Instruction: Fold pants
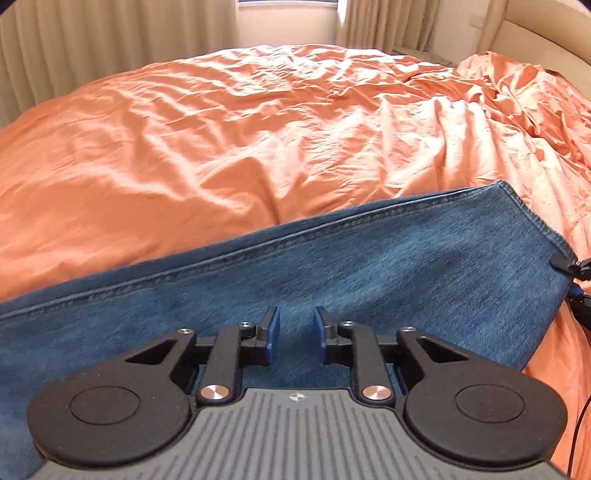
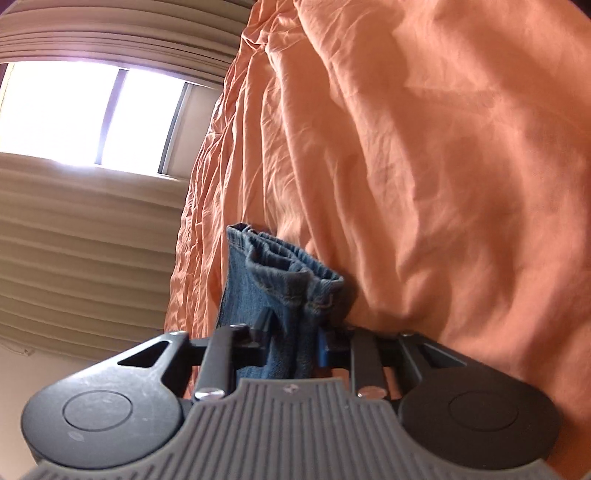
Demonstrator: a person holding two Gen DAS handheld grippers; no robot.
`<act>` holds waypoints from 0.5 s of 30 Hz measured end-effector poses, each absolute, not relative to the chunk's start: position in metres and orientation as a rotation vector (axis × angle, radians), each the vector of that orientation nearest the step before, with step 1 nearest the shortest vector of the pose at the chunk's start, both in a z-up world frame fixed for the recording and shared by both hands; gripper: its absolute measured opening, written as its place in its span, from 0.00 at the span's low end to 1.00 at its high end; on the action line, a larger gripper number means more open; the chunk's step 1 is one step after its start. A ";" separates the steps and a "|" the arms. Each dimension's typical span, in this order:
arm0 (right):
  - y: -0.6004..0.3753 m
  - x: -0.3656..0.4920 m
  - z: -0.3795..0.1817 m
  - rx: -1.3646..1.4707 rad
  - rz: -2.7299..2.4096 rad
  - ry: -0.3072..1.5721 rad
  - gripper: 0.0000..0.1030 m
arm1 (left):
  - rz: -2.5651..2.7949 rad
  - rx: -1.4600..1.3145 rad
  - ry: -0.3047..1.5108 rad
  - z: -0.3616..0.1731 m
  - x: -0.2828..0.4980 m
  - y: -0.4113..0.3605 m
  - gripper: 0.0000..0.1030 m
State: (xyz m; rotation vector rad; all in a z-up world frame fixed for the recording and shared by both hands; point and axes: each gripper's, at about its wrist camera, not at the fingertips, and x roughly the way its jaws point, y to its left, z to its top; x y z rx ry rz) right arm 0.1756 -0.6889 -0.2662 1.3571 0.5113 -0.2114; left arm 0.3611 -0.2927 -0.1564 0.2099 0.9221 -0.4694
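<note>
On the orange bed (image 1: 258,122), the left gripper (image 1: 295,332) hangs spread above the jeans (image 1: 369,258) while the right gripper (image 2: 291,347) pinches their hems.

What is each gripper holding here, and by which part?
The right gripper is shut on the jeans, gripping bunched denim near a hem edge. The left gripper holds nothing; its jaws stand open above the jeans on the orange bedsheet.

A bed (image 1: 258,122) covered in rumpled orange bedding fills the room, backed by pleated beige curtains (image 1: 110,44) around a brightly sunlit window (image 2: 88,114), with a cream padded headboard (image 1: 535,33) at one end.
</note>
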 end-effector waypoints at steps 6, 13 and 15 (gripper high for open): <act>-0.683 0.188 -0.239 1.138 -0.206 0.574 0.01 | -0.508 0.226 0.900 -0.168 0.394 -0.321 0.06; -0.679 0.194 -0.219 1.040 -0.211 0.612 0.01 | -0.499 0.225 0.925 -0.188 0.431 -0.331 0.03; -0.678 0.190 -0.218 1.043 -0.216 0.619 0.01 | -0.493 0.217 0.937 -0.192 0.440 -0.335 0.02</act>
